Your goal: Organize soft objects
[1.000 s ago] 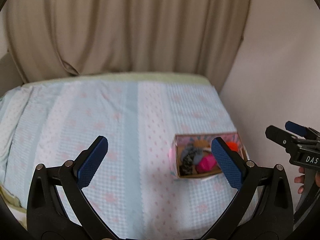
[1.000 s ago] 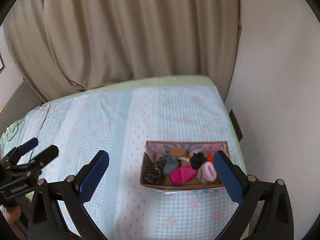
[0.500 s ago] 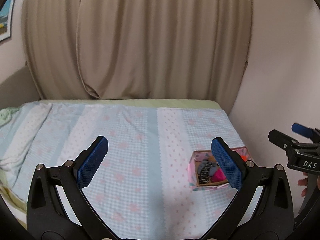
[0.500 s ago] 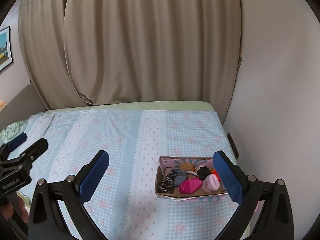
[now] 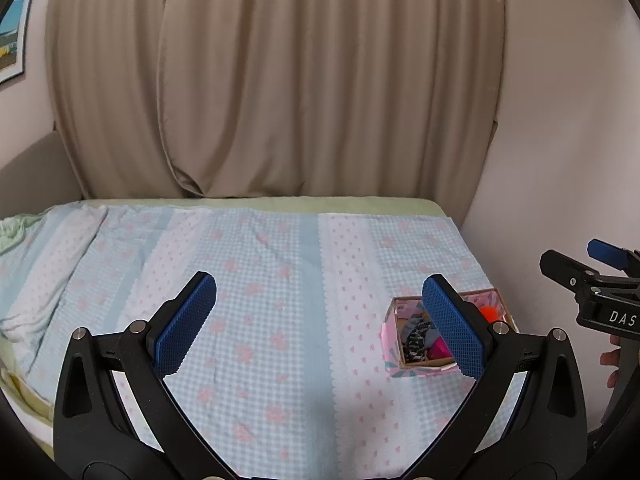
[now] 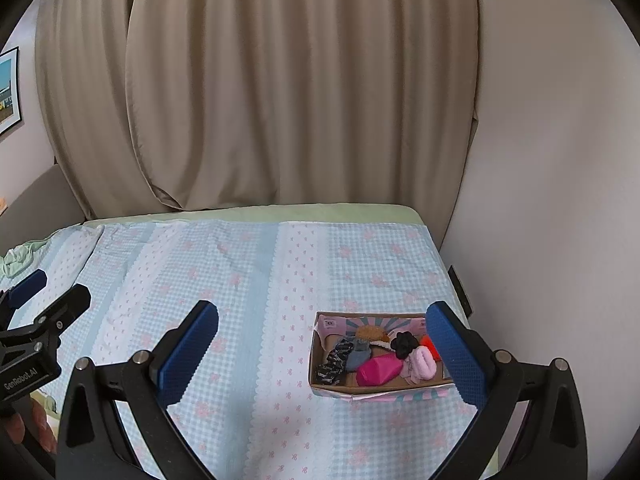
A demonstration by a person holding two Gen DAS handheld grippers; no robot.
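Observation:
A small cardboard box [image 6: 320, 386] with pink patterned sides sits on the bed near the right edge; it also shows in the left wrist view [image 5: 394, 364]. It holds several soft items: a magenta one [image 6: 378, 372], a pale pink one [image 6: 420, 366], a black scrunchie [image 6: 404, 342], a brown one [image 6: 370, 333], a grey one [image 6: 358, 354], a black patterned one [image 6: 334, 364] and an orange one [image 5: 489, 312]. My left gripper [image 5: 320, 324] is open and empty, held above the bed left of the box. My right gripper [image 6: 322, 350] is open and empty, above and in front of the box.
The bed [image 6: 256, 280] has a light blue checked cover with pink flowers. Beige curtains [image 6: 280, 100] hang behind it. A white wall [image 6: 540, 200] runs close along the right side. A crumpled green cloth [image 6: 18, 258] lies at the far left.
Both grippers have pulled back and tilted up from the bed. The box now looks smaller and farther away. Both stay open.

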